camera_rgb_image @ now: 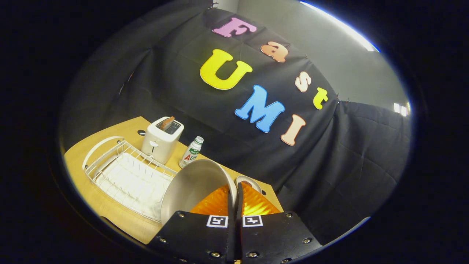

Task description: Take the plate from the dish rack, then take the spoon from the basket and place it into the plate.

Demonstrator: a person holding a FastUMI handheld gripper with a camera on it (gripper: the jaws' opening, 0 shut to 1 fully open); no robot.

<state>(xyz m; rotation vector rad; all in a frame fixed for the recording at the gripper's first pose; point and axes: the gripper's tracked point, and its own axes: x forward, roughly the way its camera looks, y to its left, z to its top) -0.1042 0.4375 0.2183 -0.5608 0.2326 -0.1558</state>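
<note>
So from the gripper view, the gripper (pixel 234 205) has its two fingers squeezed nearly together, pinching the rim of the pale, round, smooth plate (pixel 192 190), which stands tilted on edge in the air, hollow side turned toward the rack. Looks like it's gripped by the rim because that's the only thin bit two fingers can clamp, and it's tipped up since that's how plates sit in a rack. So I'd say step one is pretty much done: the plate is out of the white wire dish rack (pixel 128 176), hanging just above its near end, over the light wooden desk (pixel 106 205). The plate itself is plain, off-white, a bit glossy, with a deep-ish curved well, more bowl-like than flat. Beyond the rack there's a white toaster (pixel 162 139) with a slice of toast poking out, and next to it a small white bottle with a green cap (pixel 191 152). Something small and round (pixel 248 182) peeks out just ahead of the fingers, can't tell what. Can't spot the spoon or basket from here.
</note>
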